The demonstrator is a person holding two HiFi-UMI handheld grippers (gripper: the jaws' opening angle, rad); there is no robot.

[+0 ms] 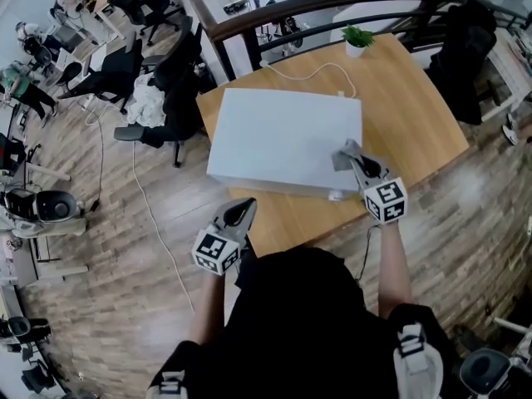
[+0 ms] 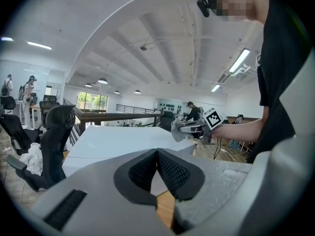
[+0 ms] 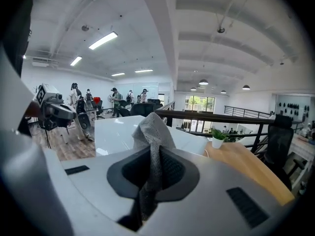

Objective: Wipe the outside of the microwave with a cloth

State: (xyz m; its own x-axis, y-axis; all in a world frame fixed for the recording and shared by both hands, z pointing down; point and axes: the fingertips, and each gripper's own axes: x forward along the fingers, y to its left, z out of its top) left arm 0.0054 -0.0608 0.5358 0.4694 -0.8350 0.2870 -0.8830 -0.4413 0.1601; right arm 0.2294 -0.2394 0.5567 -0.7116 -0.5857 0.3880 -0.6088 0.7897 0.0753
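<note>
While the white microwave [image 1: 283,140] sits in the middle of the head view on a wooden table [image 1: 416,106], the right gripper [image 3: 153,149] is over the lower right corner of its top. Its jaws are clamped on a grey cloth [image 3: 151,127], which stands up in a fold above the pads and hangs down between them. In the head view the cloth lies right at that corner of the microwave's top; whether it presses on the surface cannot be told.

The left gripper [image 2: 157,152] is at the lower left of the head view, off the near edge of the table and apart from the microwave. Its jaws are together with nothing between them, and they point toward the microwave's side.

A small potted plant [image 1: 357,40] stands at the upper edge of the table, behind the microwave. A white cable [image 1: 303,75] runs across the tabletop behind the microwave. A black office chair [image 1: 170,98] stands just left of the table.
</note>
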